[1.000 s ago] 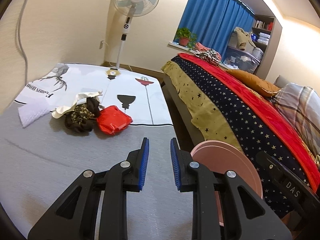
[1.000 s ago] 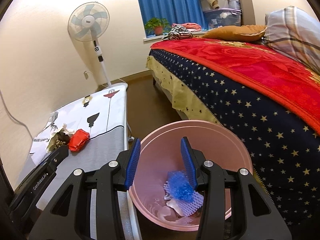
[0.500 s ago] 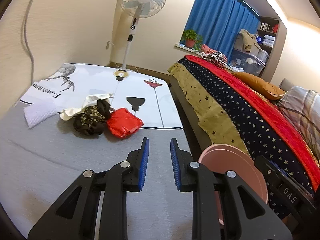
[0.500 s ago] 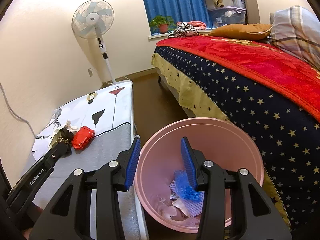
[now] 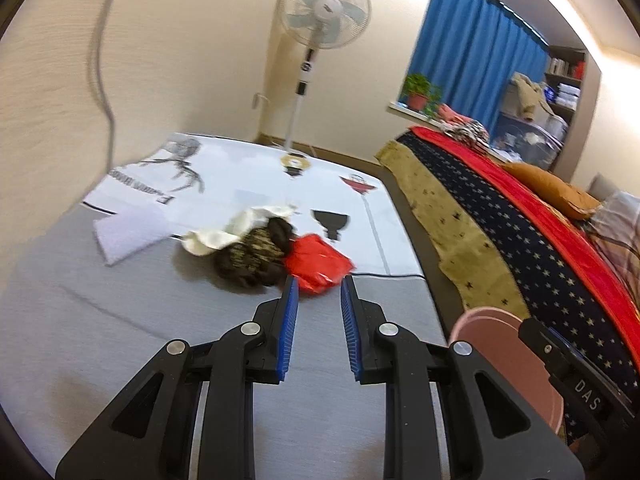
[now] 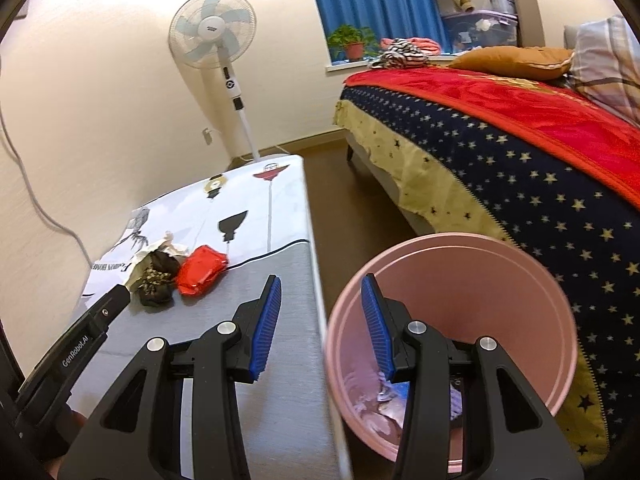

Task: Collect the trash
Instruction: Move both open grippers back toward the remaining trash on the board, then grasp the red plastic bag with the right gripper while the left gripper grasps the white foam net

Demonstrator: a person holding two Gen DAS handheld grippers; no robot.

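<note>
A red crumpled wrapper (image 5: 318, 263) lies on the grey table (image 5: 120, 340), touching a dark brown-and-gold wad (image 5: 252, 254) with white paper (image 5: 224, 232) behind it. My left gripper (image 5: 318, 288) is open and empty, its tips just short of the red wrapper. The wrapper (image 6: 202, 270) and the wad (image 6: 156, 280) also show in the right wrist view. My right gripper (image 6: 320, 292) is open and empty over the gap between the table edge and the pink bin (image 6: 520, 280), which holds blue and white scraps (image 6: 384, 400).
A white foam sheet (image 5: 128, 232) lies left of the trash pile. A standing fan (image 5: 320, 20) is behind the table. A bed with a starred blanket (image 6: 540, 184) stands right of the bin. The pink bin (image 5: 500, 332) sits beside the table's right edge.
My left gripper has moved forward to the red wrapper. My right gripper has shifted left, from over the bin to over the table's edge, and opened wider.
</note>
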